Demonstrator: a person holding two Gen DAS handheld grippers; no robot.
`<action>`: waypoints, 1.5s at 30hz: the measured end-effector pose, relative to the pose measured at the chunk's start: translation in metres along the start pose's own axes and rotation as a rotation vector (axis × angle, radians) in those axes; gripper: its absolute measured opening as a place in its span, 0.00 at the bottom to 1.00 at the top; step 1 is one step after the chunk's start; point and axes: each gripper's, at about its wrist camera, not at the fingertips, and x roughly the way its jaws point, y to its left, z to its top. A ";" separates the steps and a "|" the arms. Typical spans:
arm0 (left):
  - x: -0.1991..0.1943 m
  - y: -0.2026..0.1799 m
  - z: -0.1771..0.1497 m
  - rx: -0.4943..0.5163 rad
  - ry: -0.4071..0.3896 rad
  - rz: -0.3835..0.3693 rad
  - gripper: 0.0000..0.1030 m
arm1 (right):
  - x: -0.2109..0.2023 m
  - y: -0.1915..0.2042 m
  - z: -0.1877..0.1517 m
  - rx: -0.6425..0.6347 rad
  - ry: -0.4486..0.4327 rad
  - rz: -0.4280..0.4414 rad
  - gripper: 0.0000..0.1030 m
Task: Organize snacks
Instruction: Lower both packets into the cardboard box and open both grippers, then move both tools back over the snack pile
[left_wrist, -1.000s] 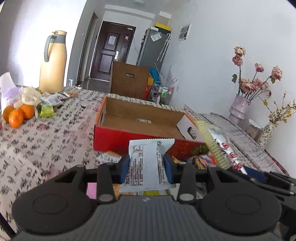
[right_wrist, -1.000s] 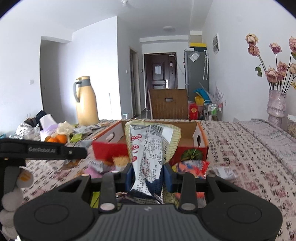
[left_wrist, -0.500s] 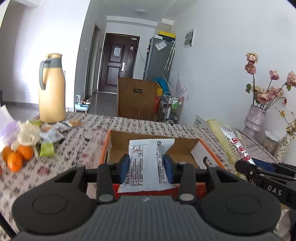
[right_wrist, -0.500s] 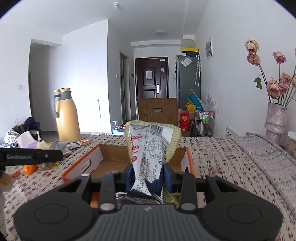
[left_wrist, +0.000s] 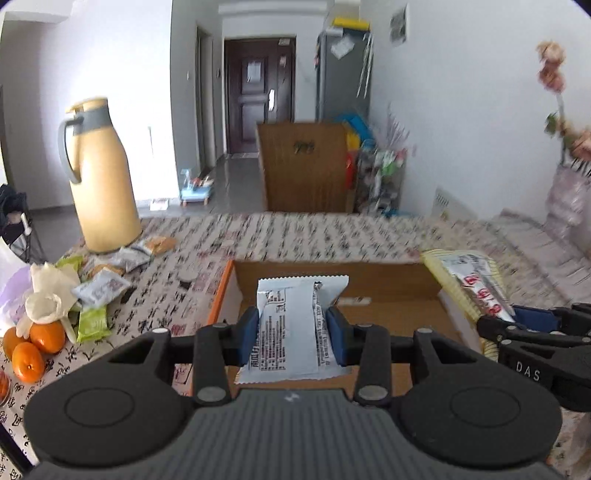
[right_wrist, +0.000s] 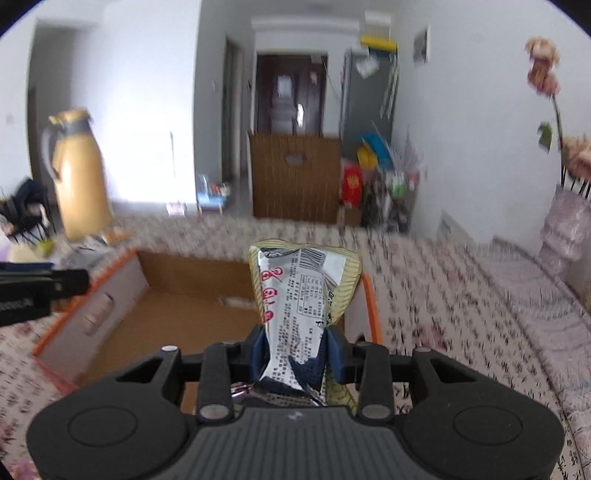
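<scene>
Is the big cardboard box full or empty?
Nearly empty: the open orange-edged cardboard box shows bare brown floor, except one small pale thing at the back.

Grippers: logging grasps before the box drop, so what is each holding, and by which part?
Left gripper: white snack packet, pinched mid-body. Right gripper: yellow-edged snack packet, near its lower end.

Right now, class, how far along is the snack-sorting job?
Nothing looks boxed yet: the cardboard box shows almost bare. In hand: the left tool grips a white packet, the right tool a yellow-edged packet, both over the box. Left: loose snack packets by the thermos.
</scene>
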 end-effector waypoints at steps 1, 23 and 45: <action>0.009 -0.001 0.000 0.005 0.022 0.011 0.39 | 0.008 -0.001 0.000 0.001 0.022 -0.001 0.34; 0.005 0.009 -0.009 -0.044 -0.014 0.009 1.00 | -0.009 -0.003 -0.013 0.029 -0.033 0.009 1.00; -0.124 0.028 -0.065 -0.086 -0.158 -0.047 1.00 | -0.146 0.015 -0.087 0.006 -0.192 0.082 1.00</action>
